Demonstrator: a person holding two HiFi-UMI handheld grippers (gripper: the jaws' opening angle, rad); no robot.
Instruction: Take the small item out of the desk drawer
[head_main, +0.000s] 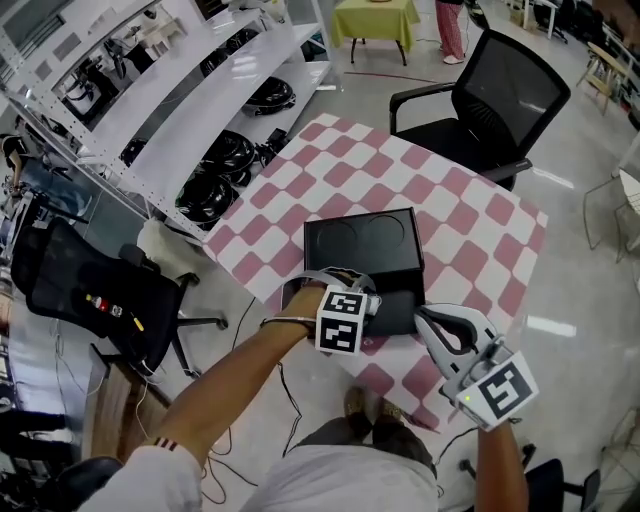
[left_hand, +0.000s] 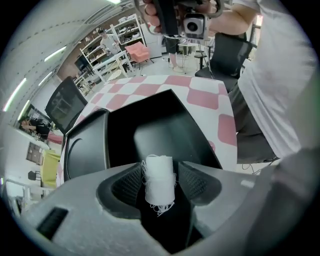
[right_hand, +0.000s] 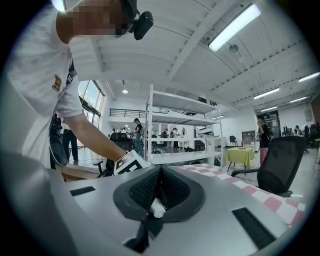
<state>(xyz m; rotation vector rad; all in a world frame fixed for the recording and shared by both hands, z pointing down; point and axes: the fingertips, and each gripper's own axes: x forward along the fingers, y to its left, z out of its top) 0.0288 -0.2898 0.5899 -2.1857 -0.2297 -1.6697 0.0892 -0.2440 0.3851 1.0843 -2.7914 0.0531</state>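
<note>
Small white roll (left_hand: 159, 186) with frayed threads stands between the wide-spread jaws of my left gripper (left_hand: 160, 172), over the black inside of the open drawer (left_hand: 165, 125). The pads don't seem to press on it. If I lift now, I expect it to stay behind or topple, and the loose threads could snag on a pad. My right gripper (right_hand: 159, 187) has its jaws together, a white scrap at their base, and hangs off the checkered table (head_main: 470, 230), too far to steady anything. I can read no writing or brand, only the square markers on the cube (head_main: 341, 320).
</note>
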